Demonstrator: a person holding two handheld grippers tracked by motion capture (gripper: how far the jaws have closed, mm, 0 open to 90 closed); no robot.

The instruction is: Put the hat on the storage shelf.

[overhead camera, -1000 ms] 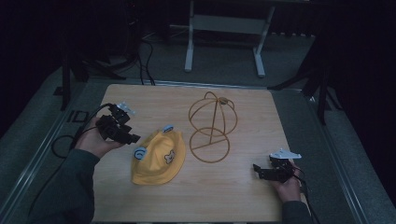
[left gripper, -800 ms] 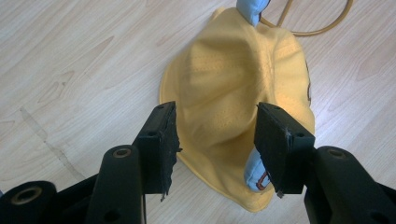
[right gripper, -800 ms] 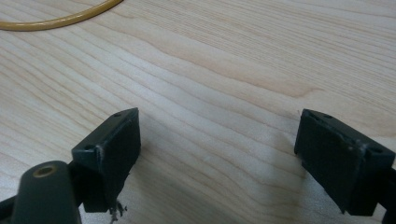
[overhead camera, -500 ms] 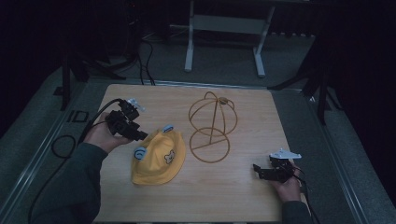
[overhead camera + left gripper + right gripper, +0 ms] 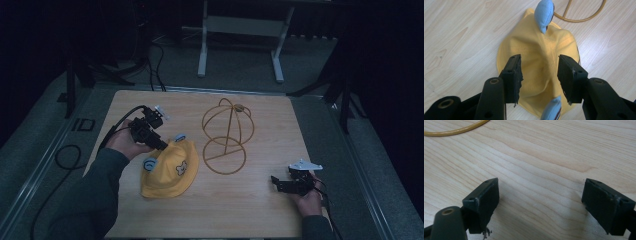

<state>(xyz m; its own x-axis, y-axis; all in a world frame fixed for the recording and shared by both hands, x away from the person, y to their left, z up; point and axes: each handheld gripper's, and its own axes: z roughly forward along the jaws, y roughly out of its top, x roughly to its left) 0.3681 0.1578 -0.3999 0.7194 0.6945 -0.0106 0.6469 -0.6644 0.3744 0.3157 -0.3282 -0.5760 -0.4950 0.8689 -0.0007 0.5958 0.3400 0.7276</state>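
While the yellow hat (image 5: 169,170) lies crumpled on the wooden table (image 5: 260,215), just left of the wire hat stand (image 5: 227,135), the left gripper (image 5: 539,75) hovers over its upper edge with jaws parted, the gathered fabric between them but not yet pinched. The hat appears soft, light and floppy, creased along a central ridge; two blue ears (image 5: 544,13) project from it, one far, one near the jaws. It would likely sag and fold when lifted, so the ridge of bunched cloth or the brim seems the surest place to take hold, rather than a small padded ear. The right gripper (image 5: 540,202) rests low at the table's near right, well apart from the hat, its jaws spread wide over bare wood and holding nothing.
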